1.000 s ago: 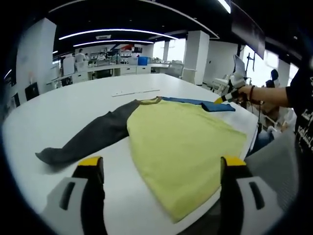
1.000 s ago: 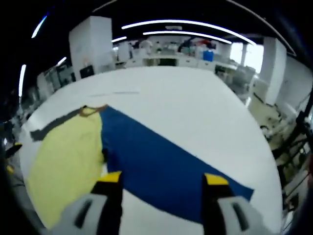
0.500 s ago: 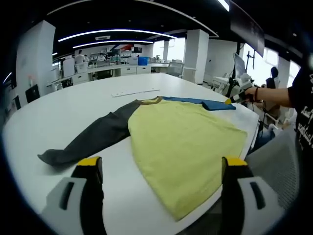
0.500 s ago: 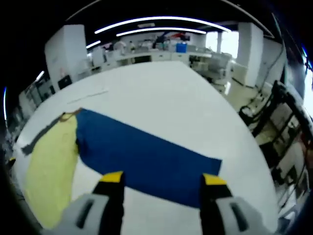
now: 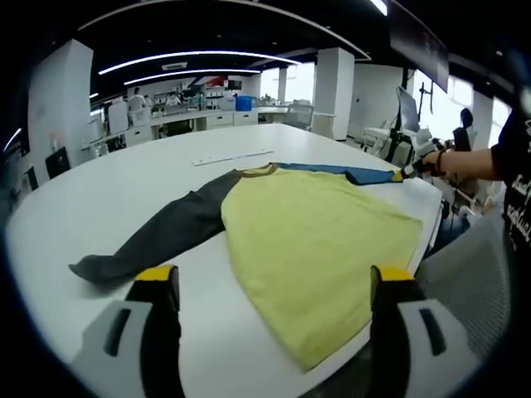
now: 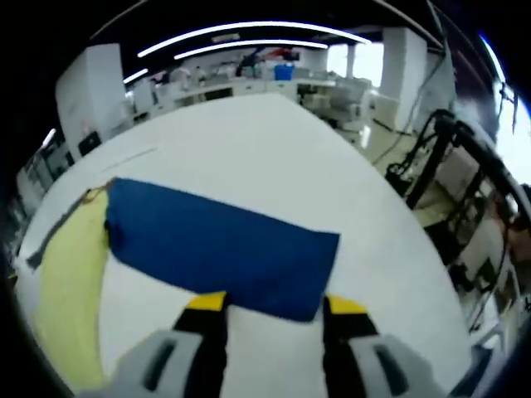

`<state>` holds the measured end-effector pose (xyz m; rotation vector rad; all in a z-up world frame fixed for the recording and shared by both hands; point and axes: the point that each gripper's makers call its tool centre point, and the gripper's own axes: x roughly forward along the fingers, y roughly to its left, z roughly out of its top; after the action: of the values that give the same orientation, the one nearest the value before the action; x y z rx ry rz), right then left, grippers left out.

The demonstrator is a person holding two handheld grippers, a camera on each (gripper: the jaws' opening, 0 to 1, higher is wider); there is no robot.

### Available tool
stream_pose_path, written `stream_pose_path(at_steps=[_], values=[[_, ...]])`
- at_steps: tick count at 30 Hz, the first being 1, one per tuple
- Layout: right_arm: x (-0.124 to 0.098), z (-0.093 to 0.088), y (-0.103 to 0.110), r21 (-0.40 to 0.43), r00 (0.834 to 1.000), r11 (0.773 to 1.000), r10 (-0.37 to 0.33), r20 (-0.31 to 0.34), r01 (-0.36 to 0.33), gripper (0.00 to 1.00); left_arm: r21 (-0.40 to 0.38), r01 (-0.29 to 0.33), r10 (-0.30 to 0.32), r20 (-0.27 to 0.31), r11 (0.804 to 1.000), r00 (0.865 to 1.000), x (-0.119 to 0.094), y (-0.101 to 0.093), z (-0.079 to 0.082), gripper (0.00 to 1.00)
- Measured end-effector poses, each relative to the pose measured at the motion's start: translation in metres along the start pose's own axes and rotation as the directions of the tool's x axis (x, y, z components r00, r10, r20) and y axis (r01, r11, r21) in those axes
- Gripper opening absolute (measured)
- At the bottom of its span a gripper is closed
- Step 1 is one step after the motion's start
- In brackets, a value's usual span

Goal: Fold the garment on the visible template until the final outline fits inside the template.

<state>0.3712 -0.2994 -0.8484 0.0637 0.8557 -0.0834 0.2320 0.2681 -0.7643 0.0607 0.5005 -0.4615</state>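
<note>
Right gripper sits spread at the blue sleeve's cuff edge, my left gripper hangs open over the yellow shirt flat on the white surface.

White table spans mid-frame in both views. Thin white strip lies on it, centre of left gripper view. Far benches, blue bin at top centre. White pillar upper right, ceiling light strips above. Black metal stand at right edge of right gripper view.
</note>
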Motion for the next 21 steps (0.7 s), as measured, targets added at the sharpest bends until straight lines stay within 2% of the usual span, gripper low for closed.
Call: stream_pose_path(at_steps=[2,4,8,10,13,15,19,20,21], values=[[-0.013,-0.004,0.007,0.014,1.000,1.000,-0.016,0.014,0.016,0.37,-0.001,0.000,0.000,-0.002,1.000,1.000,0.000,-0.001,0.000,0.92],[-0.001,0.001,-0.006,0.027,1.000,0.999,-0.020,0.020,0.019,0.35,-0.002,-0.002,0.002,-0.003,1.000,1.000,0.000,-0.003,0.001,0.92],[-0.004,0.000,-0.004,0.042,0.999,0.998,-0.036,0.015,0.035,0.30,-0.002,-0.006,0.006,-0.013,1.000,1.000,0.000,-0.005,0.001,0.90],[-0.010,-0.003,-0.002,0.063,0.999,0.997,-0.052,0.013,0.051,0.24,-0.001,-0.008,0.008,-0.018,1.000,1.000,0.000,-0.005,0.001,0.90],[-0.012,-0.005,-0.004,0.112,0.998,0.991,-0.068,-0.011,0.068,0.08,-0.002,-0.006,0.006,-0.019,1.000,1.000,-0.001,-0.007,0.001,0.89],[-0.012,-0.005,-0.005,0.140,0.998,0.988,-0.066,-0.009,0.066,0.07,-0.003,-0.005,0.005,-0.023,1.000,1.000,-0.002,-0.002,-0.002,0.89],[-0.009,-0.004,-0.010,0.144,0.997,0.987,-0.073,-0.019,0.075,0.03,-0.002,-0.010,0.010,-0.027,1.000,1.000,-0.004,0.003,-0.005,0.91],[-0.013,-0.004,-0.004,0.170,0.998,0.983,-0.063,-0.013,0.064,0.02,-0.002,-0.013,0.013,-0.027,1.000,1.000,-0.004,0.005,-0.006,0.91],[-0.009,-0.002,-0.008,0.193,0.998,0.979,-0.060,-0.006,0.061,0.00,0.000,-0.013,0.013,-0.026,1.000,1.000,-0.005,0.008,-0.007,0.92]])
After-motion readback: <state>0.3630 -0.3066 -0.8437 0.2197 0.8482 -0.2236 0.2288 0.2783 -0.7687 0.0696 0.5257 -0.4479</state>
